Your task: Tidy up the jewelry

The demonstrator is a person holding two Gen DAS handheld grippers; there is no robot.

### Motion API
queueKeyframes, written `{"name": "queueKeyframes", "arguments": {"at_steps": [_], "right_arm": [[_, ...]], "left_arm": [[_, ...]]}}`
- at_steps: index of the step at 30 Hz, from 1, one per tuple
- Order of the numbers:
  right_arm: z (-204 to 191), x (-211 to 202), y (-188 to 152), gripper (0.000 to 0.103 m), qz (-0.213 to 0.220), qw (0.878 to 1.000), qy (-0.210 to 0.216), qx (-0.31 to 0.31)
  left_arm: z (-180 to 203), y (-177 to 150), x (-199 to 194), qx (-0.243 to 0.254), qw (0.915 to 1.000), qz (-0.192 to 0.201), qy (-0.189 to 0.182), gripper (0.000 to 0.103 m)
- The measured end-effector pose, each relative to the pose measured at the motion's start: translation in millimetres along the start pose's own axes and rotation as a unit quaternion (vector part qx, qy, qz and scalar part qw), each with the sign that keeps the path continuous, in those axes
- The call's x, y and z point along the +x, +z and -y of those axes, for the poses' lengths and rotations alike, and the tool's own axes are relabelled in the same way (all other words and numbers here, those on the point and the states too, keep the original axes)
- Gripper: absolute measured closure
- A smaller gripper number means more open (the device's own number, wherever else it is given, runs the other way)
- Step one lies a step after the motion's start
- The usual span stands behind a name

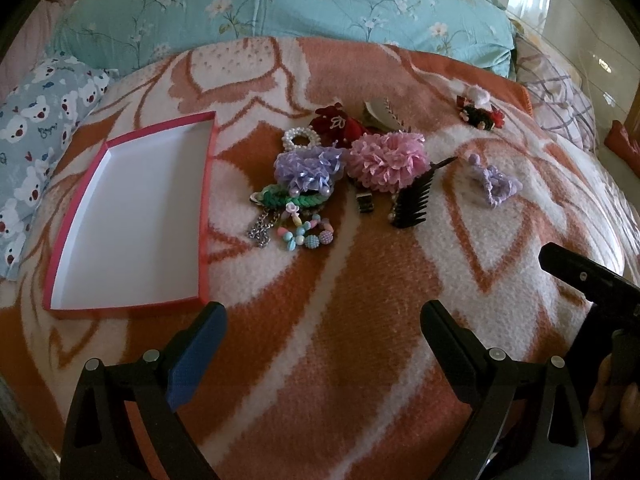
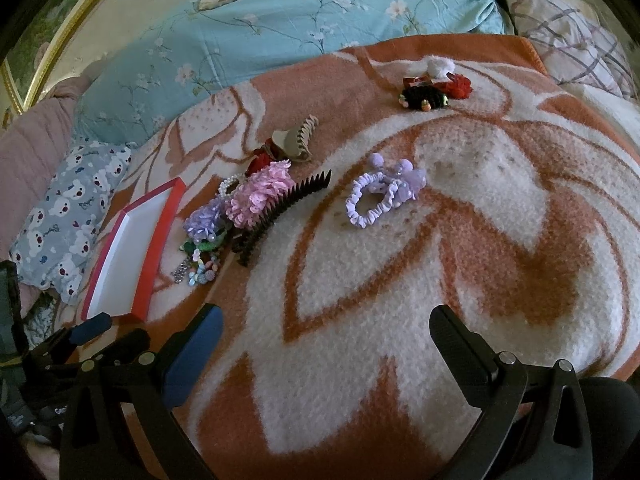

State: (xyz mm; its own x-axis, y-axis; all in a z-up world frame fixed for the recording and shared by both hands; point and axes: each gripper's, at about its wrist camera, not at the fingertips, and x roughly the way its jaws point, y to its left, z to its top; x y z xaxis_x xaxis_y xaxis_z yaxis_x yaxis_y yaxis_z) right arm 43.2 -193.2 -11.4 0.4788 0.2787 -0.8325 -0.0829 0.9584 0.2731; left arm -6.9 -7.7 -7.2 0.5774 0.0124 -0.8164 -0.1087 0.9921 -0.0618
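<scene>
Lilac scrunchie point(image 2: 380, 196): ahead of empty, spread right gripper point(image 2: 326, 328); left gripper point(image 1: 320, 322) likewise spread, nearer red box point(image 1: 132, 216).

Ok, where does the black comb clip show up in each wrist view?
Left wrist: the black comb clip lies right of centre, just right of the pink flower scrunchie.
Right wrist: the comb clip lies left of centre, stretched diagonally along the same scrunchie.
Shared landmark: the red-rimmed box, left of the pile in both.

Box point(image 1: 132, 216) left of accessories point(image 1: 316, 172) (on blanket point(image 1: 360, 320))
</scene>
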Motion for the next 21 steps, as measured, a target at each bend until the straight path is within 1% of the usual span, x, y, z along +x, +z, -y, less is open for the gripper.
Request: {"name": "queueKeyframes", "arguments": {"at_steps": [21], "right_arm": [[6.6, 10.5, 4.4, 0.0, -0.005, 1.0, -0.003, 0.007]], "left_arm": [[0.1, 7.1, 17.8, -0.001, 0.9999, -0.017, -0.003, 0.005]]}}
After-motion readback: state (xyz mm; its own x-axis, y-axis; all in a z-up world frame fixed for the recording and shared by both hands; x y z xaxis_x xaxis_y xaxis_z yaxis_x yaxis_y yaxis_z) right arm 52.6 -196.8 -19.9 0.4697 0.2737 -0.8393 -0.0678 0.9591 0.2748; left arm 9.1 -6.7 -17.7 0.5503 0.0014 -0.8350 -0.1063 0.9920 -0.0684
